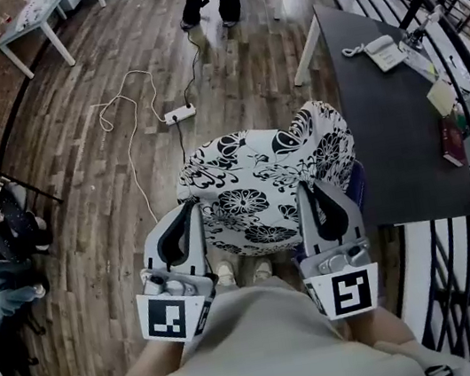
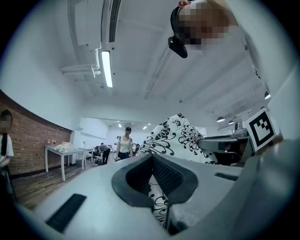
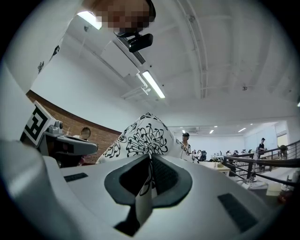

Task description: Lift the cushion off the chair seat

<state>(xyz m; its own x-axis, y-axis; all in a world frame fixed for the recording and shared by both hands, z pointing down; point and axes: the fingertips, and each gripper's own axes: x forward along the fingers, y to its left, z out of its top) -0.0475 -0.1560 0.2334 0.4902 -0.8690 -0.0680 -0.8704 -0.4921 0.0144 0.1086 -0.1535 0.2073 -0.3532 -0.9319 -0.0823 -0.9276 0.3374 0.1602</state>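
— Head view: the cushion (image 1: 260, 178) hangs by its near edge between the left gripper (image 1: 188, 207) and the right gripper (image 1: 307, 186); the chair may be hidden beneath it.
— Left gripper view: jaws clamped on patterned cloth.
— Right gripper view: likewise, pinching a fold.
— Then raise both hands evenly, or a thin pinch slips.

Wood plank floor (image 1: 83, 196), brick wall (image 2: 29, 140), dark desk (image 1: 387, 129) — black railing (image 3: 253, 159)
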